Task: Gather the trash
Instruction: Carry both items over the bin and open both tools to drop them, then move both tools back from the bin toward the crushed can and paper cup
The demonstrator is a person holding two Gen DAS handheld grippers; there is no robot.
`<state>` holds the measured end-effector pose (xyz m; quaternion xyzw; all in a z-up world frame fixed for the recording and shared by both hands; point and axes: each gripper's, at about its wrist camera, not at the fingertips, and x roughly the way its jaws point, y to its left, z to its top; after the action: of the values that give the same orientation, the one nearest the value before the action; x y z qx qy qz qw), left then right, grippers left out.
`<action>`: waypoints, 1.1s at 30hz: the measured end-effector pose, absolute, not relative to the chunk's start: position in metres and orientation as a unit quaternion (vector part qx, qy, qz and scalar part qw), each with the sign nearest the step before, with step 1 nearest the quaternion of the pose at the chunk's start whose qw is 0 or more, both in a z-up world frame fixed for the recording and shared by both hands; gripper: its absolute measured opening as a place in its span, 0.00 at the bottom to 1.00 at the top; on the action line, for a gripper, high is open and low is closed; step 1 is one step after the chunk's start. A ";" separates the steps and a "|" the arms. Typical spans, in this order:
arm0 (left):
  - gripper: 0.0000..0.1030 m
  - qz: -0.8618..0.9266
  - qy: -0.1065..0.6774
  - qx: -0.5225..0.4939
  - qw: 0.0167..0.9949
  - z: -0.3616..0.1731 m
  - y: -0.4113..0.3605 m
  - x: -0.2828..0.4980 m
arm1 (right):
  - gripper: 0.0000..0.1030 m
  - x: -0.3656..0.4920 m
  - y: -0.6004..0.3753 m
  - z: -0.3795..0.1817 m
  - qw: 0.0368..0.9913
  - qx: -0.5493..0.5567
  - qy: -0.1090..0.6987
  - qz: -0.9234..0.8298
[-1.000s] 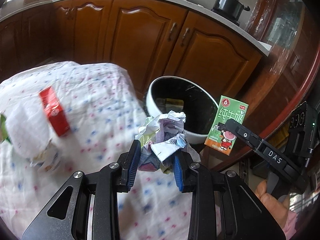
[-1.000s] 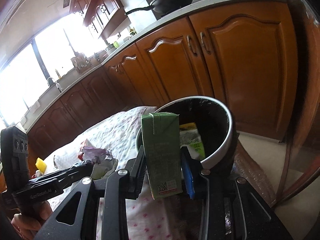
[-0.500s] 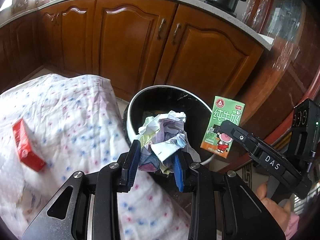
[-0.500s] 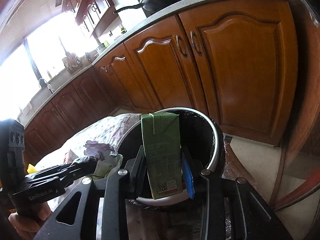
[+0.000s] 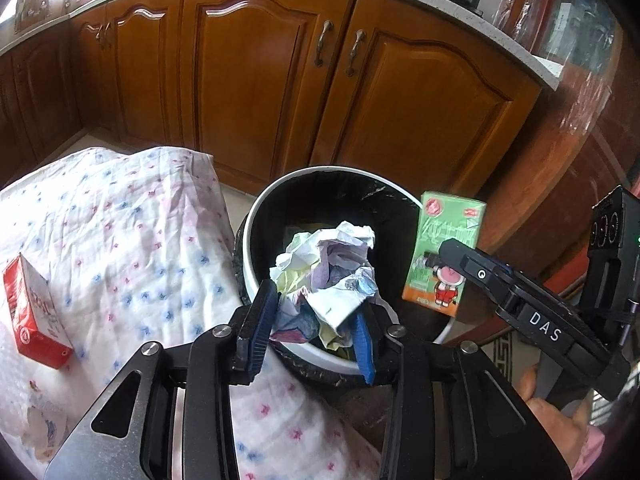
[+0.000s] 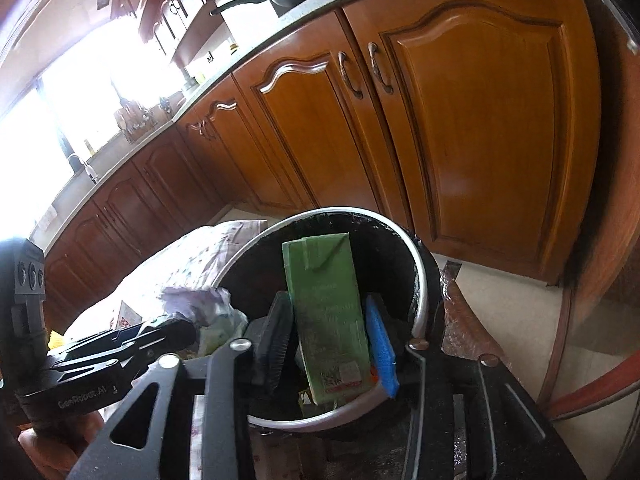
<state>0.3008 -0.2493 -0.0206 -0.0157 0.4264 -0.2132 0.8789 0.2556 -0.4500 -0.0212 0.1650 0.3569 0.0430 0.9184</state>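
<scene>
Wooden kitchen cabinets (image 5: 256,92) fill the background, with a flower-print cloth (image 5: 132,240) over a table at the left and a white-rimmed trash bin (image 5: 256,216) lined in black standing against its edge. Since a second ago both hands have carried their loads from beside the bin to above its mouth, and the red carton (image 5: 32,312) on the cloth has slid toward the left edge of the left wrist view. The left gripper (image 5: 316,320) has just been opening its jaws; the crumpled paper wad (image 5: 328,276) sits between the blue pads, and whether they press on it cannot be told. The right gripper (image 6: 332,344) has likewise been spreading its jaws, and the green milk carton (image 6: 324,316), earlier upright and clamped, now leans between the pads with a gap showing at the left pad, its lower end over the bin's interior. Motion blur smears the carton's print in both views. Items at the bin's bottom are mostly hidden behind the wad and carton. A hand (image 5: 560,432) shows only partly at the lower right.
</scene>
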 end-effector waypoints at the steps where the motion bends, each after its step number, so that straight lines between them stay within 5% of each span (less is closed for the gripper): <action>1: 0.42 -0.210 0.429 -0.016 0.878 -0.022 -0.249 0.301 | 0.47 0.255 -0.451 -0.022 0.919 0.167 0.356 0.042; 8: 0.52 -0.211 0.431 -0.028 0.877 -0.023 -0.246 0.296 | 0.52 0.236 -0.459 -0.016 0.921 0.187 0.339 0.039; 23: 0.53 -0.203 0.421 -0.080 0.880 -0.022 -0.189 0.239 | 0.67 0.196 -0.417 -0.012 0.918 0.209 0.328 0.081; 33: 0.53 -0.173 0.421 -0.109 0.884 -0.029 -0.130 0.199 | 0.67 0.175 -0.371 -0.029 0.904 0.206 0.355 0.121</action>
<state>0.1989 -0.1295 -0.0291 -0.1094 0.4212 -0.1730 0.8836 0.1749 -0.3710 -0.0293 0.2056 0.3547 0.1213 0.9040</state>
